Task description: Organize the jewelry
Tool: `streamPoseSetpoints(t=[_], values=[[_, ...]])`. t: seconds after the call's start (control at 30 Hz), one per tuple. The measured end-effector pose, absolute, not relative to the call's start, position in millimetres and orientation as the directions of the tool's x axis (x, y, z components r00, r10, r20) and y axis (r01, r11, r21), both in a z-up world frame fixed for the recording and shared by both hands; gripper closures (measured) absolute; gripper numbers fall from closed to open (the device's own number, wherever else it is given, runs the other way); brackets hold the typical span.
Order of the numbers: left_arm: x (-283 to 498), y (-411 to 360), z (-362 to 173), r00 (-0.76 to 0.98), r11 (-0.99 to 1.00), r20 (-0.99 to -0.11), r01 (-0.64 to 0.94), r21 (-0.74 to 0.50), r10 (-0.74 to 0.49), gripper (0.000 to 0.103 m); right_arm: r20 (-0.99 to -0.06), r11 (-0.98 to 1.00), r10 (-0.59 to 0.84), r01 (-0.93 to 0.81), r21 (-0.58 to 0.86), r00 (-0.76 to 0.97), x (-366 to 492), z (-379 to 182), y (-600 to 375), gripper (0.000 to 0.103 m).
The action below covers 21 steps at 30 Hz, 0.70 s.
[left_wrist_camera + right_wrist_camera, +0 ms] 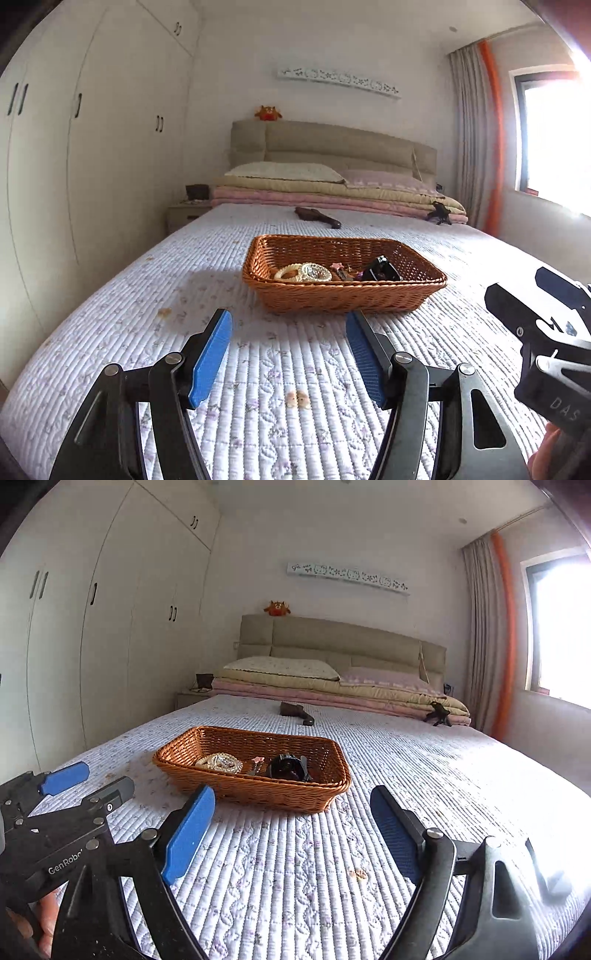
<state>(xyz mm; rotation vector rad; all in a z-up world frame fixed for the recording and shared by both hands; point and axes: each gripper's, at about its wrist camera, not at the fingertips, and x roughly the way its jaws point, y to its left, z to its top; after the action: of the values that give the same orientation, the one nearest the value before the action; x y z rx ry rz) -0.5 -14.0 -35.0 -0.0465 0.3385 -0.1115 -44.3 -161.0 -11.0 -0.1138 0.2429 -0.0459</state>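
Observation:
A brown wicker basket (343, 295) stands on the quilted bed, also in the right wrist view (258, 794). It holds cream bead bracelets (290, 274), a clear bangle (316, 272) (224, 763), a pink star hair clip (337, 266) (258, 760) and a black claw clip (380, 269) (286, 767). My left gripper (290, 317) is open and empty, just short of the basket's near wall. My right gripper (293, 795) is open and empty, near the basket's right front corner. Each gripper shows at the edge of the other's view.
A dark brown hairbrush (317, 216) (295, 712) lies on the quilt (277, 369) beyond the basket. A small dark object (439, 214) sits by the folded blankets (332, 192) at the headboard. Wardrobes (92, 147) stand left, a window (554, 140) right.

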Motion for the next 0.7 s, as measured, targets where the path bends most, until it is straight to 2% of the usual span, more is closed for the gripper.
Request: streamPoseSetpoints(t=[0.1,0.23,0.3,0.37,0.57,0.7], values=[[-15,-10,-34,0.955,0.994,-0.277,0.087,-0.072,-0.104,0.037,-0.201,0.991,-0.086,0.064,-0.115,0.976,-61,-19,-166,0.012],[-22,-12,-42,0.966,0.995,-0.245,0.073,-0.064,-0.087,0.032,-0.226,0.995,-0.089,0.078,-0.059,0.970,-63,-30,-181,0.012],[-24,-17,-45,0.965,0.996,-0.250,0.075,-0.038,-0.082,0.031,-0.236,0.996,-0.089,0.082,-0.040,0.968,-63,-31,-188,0.010],[-20,-20,-49,0.959,0.997,-0.271,0.081,-0.021,-0.083,0.025,-0.267,0.995,-0.098,0.096,-0.019,0.959,-59,-35,-192,0.009],[-10,-13,-56,0.944,0.999,-0.327,0.024,-0.042,-0.037,0.025,-0.323,0.995,-0.100,0.099,-0.021,0.941,-42,-39,-194,0.009],[-12,-14,-57,0.945,0.999,-0.326,0.018,-0.036,-0.029,0.025,-0.317,0.994,-0.108,0.100,-0.042,0.942,-42,-40,-189,0.009]])
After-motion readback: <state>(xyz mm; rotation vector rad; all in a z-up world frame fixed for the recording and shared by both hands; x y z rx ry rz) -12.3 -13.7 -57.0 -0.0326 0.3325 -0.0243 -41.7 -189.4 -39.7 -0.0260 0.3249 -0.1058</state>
